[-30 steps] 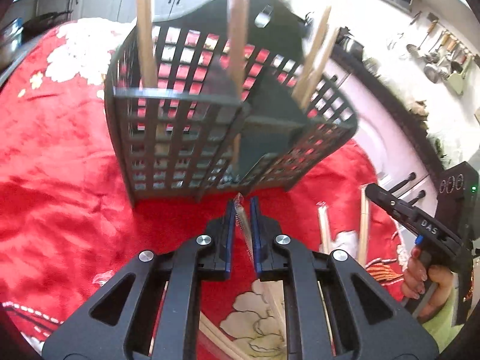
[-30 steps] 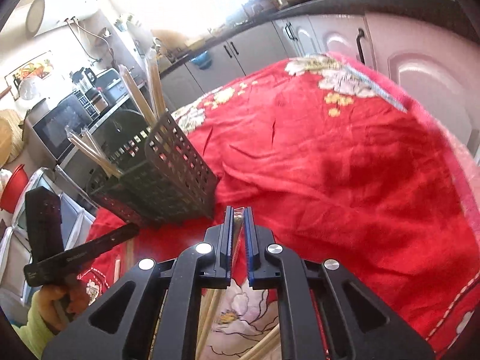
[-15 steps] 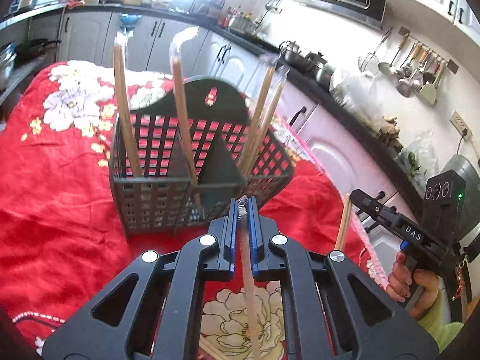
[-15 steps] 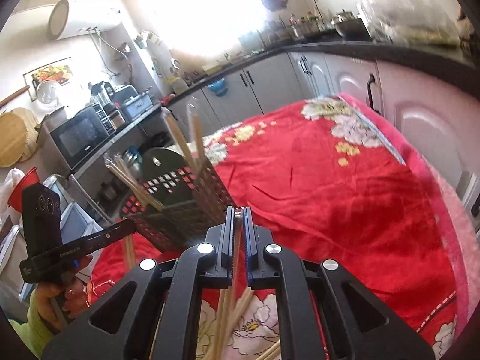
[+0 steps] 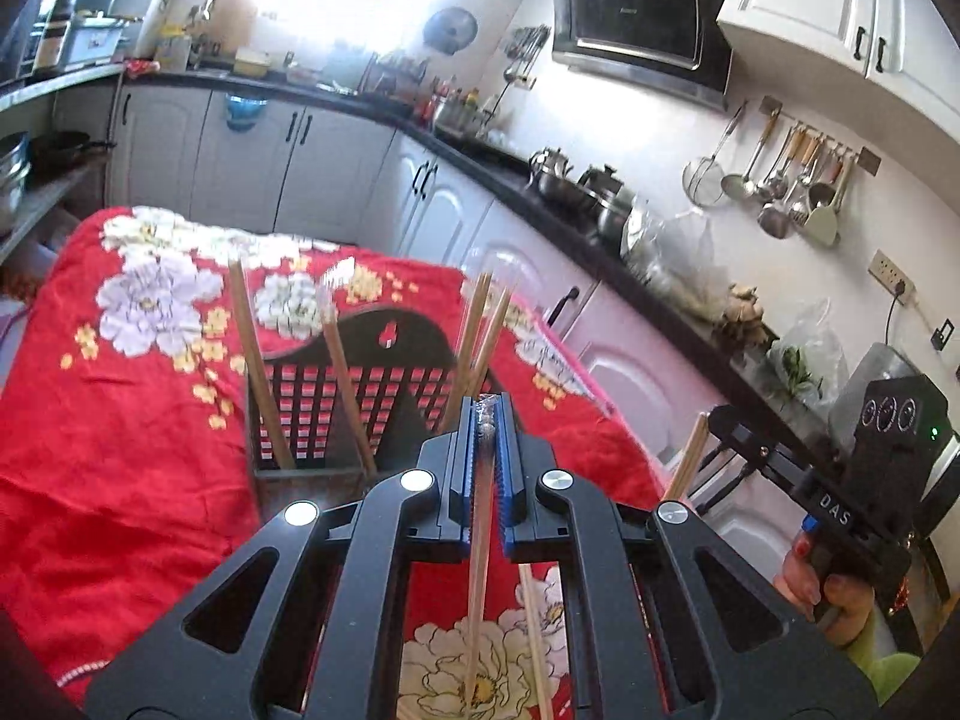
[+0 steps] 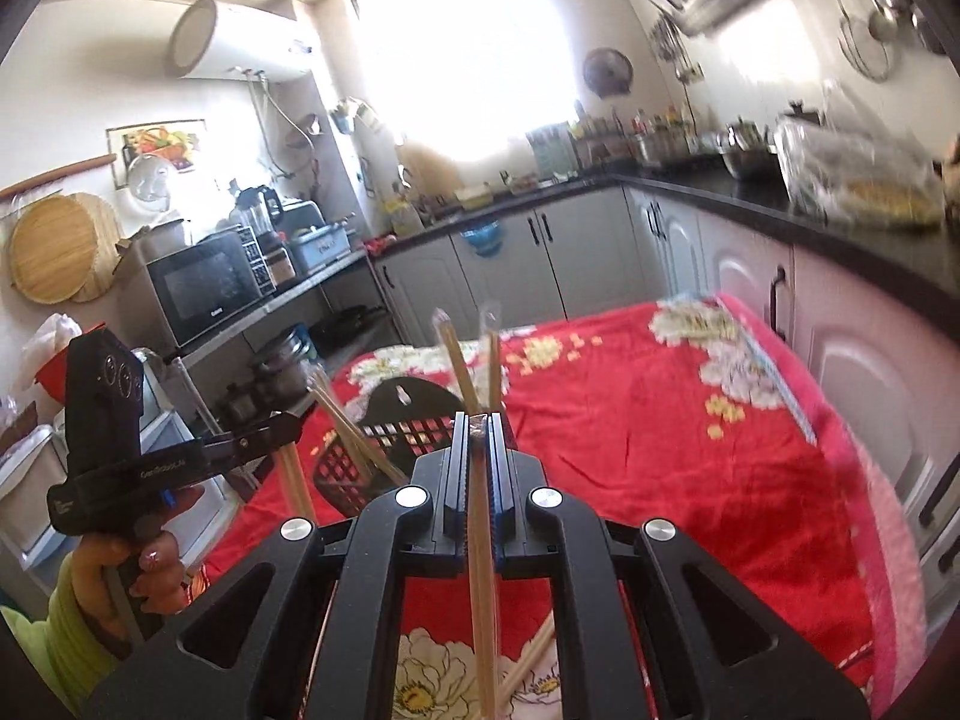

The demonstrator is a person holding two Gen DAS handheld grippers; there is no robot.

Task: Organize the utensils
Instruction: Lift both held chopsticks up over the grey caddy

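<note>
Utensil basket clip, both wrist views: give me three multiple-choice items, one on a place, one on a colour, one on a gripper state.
1. Where does the basket stand?
A. on the red cloth
B. on the black counter
C. in a sink

2. What colour is the basket?
A. white
B. dark grey
C. yellow

3. What does the left gripper do?
A. stands wide open
B. is shut on a chopstick pack
C. grips the basket rim

Answers: 1 A, the cloth with flowers lies under and around it. 2 B, its grid walls are dark against the red. 3 B, the fingers pinch a wrapped pair that hangs down; the right gripper holds a pack likewise.
</note>
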